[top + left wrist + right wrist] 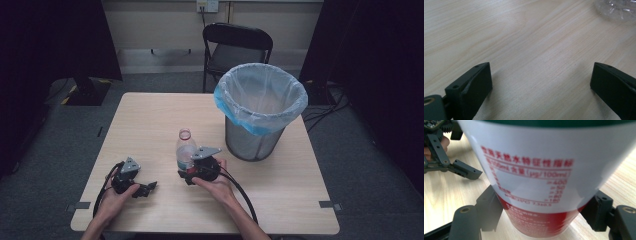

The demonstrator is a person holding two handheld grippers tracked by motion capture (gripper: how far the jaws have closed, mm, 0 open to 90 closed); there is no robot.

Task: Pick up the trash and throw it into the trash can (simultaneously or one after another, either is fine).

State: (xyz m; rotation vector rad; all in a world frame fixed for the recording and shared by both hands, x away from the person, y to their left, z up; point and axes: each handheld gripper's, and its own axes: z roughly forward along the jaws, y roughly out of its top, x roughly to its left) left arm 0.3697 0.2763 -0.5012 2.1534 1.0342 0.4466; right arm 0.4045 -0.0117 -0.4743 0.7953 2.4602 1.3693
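Note:
A clear plastic bottle (185,147) with no cap and a white and red label stands upright on the wooden table (150,120), just left of the bin. My right gripper (186,167) comes at it from the near side. In the right gripper view both jaws touch the sides of the bottle (531,182) low on its label, so the right gripper (541,215) is shut on it. My left gripper (147,189) rests low over the table to the left of the bottle. Its jaws stand wide apart with only bare wood between them, so the left gripper (541,85) is open.
A wire-mesh waste bin (260,107) lined with a blue-white plastic bag stands at the table's right rear. A black folding chair (237,47) is behind the table. Dark curtains flank both sides. The left gripper (449,162) shows beyond the bottle.

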